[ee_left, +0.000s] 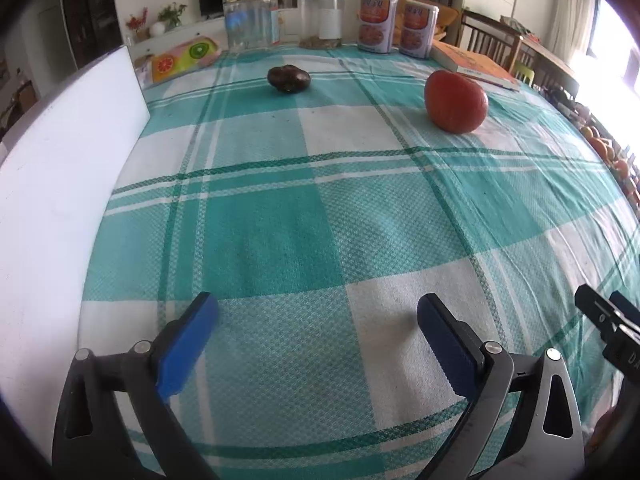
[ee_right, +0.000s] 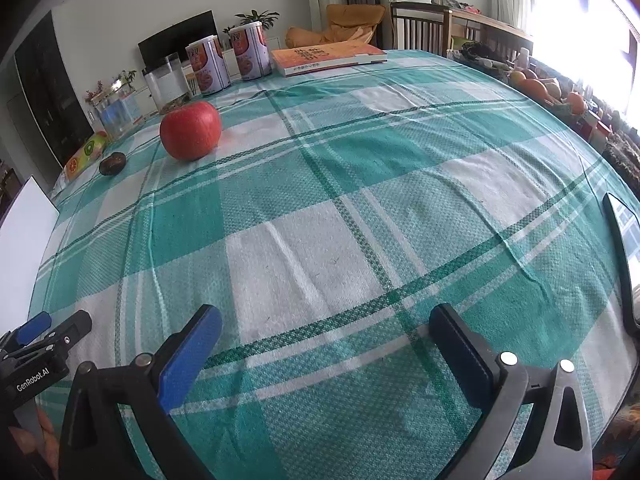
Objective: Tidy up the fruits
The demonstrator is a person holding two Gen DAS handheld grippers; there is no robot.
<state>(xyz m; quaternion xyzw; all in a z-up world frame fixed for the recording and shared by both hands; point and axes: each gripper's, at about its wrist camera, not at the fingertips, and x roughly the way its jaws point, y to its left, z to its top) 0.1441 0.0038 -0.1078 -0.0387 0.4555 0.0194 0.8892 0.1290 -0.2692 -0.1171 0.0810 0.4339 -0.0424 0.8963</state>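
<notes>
A red apple (ee_left: 456, 102) lies on the checked tablecloth at the far right; it also shows in the right wrist view (ee_right: 191, 130) at the far left. A dark brown fruit (ee_left: 289, 78) lies further back to its left and shows in the right wrist view (ee_right: 113, 163) too. My left gripper (ee_left: 318, 320) is open and empty, low over the near part of the cloth. My right gripper (ee_right: 326, 330) is open and empty, also near the front edge, far from both fruits.
A white board (ee_left: 60, 168) stands along the table's left edge. At the back stand a glass jar (ee_left: 250, 20), a clear container (ee_left: 321, 20), two cans (ee_left: 376, 24) and an orange book (ee_left: 474, 65). A fruit-print pack (ee_left: 186, 56) lies back left. A dark tablet (ee_right: 626, 264) lies right.
</notes>
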